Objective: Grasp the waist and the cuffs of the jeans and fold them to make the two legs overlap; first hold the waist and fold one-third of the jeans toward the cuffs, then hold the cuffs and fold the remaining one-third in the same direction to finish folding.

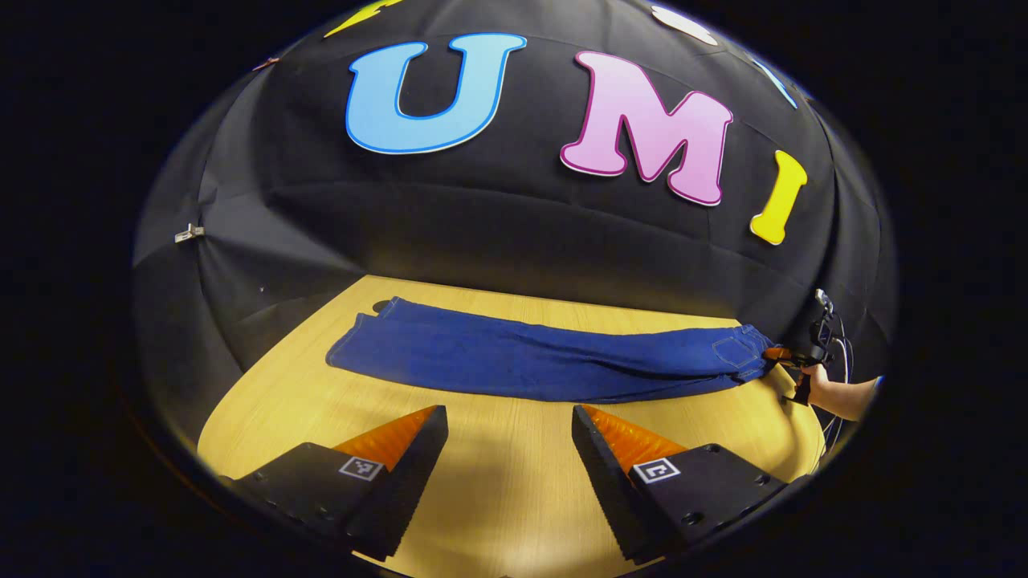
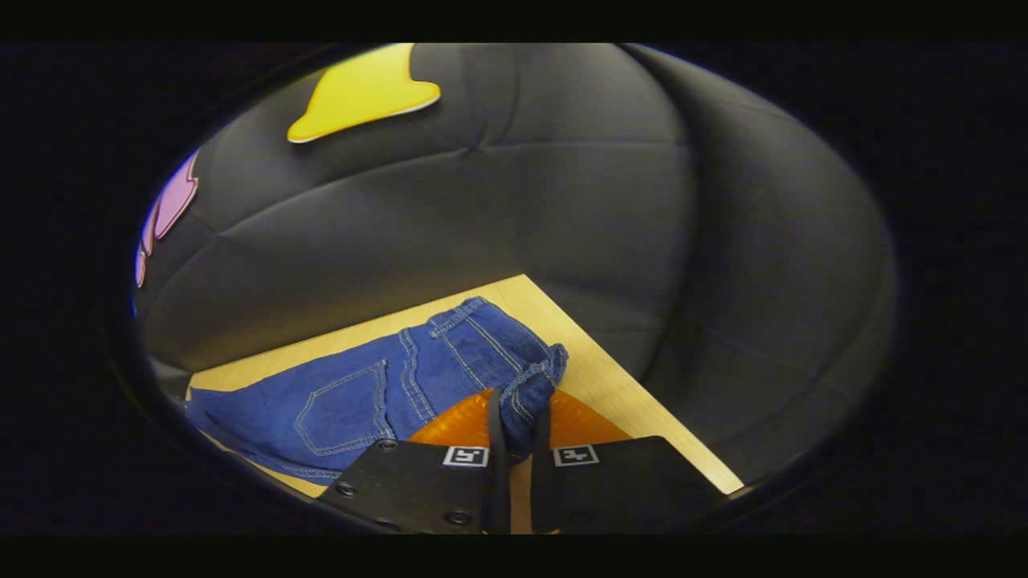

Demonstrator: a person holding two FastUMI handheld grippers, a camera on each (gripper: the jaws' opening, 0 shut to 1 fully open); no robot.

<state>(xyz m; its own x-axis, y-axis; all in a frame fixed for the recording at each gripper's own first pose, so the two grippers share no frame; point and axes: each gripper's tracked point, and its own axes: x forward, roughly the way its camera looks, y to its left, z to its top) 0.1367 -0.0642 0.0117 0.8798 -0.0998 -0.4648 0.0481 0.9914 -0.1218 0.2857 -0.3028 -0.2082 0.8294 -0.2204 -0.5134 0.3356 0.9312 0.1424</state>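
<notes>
Lying stretched across the wooden table (image 1: 498, 498), the jeans (image 1: 530, 361) are already doubled leg over leg; the right gripper (image 2: 518, 417) has its fingers clenched on a bunch of the waist (image 2: 530, 385), while the left gripper (image 1: 507, 433) hovers near the legs, fingers spread apart and empty

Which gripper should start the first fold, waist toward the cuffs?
Right. The right gripper is already shut on the waist of the jeans. The left gripper hangs open over bare table, short of the jeans.
</notes>
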